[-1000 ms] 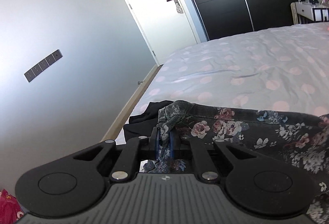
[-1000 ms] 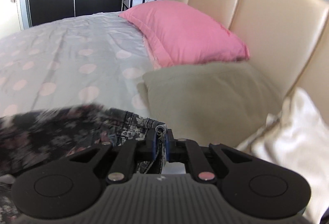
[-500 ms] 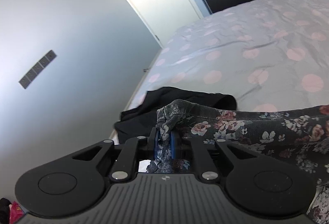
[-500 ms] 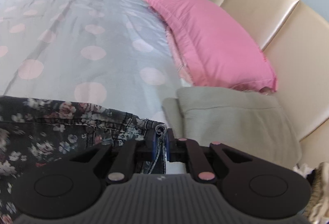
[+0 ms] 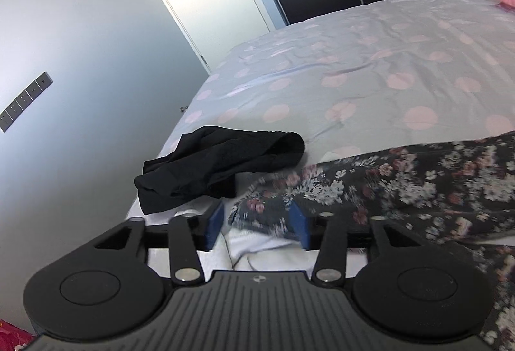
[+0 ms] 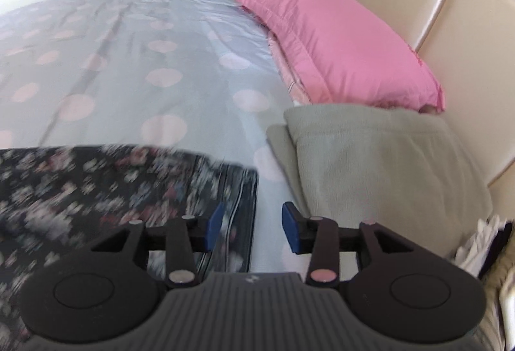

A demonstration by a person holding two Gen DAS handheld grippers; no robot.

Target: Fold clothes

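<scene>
A dark floral garment (image 5: 418,177) lies spread across the near part of the bed (image 5: 354,61). My left gripper (image 5: 257,227) has its jaws opening; one corner of the floral cloth rests loose between the blue pads (image 5: 215,222), which no longer press on it. In the right wrist view the same floral garment (image 6: 112,183) is blurred, its hemmed edge under the left pad. My right gripper (image 6: 252,227) also has its jaws opening, with the garment's edge and bare sheet between the pads (image 6: 291,227).
A crumpled black garment (image 5: 219,161) sits by the bed's left edge, beyond the left gripper. A folded beige blanket (image 6: 370,164) and a pink pillow (image 6: 338,48) lie against the cream headboard (image 6: 450,29). White cloth (image 5: 254,244) shows under the left gripper. A door and dark wardrobe stand beyond the bed.
Both grippers were shut on the floral garment's corners and have let go, jaws spreading. Both hands came down toward the bed, and the cloth has dropped onto the sheet.
</scene>
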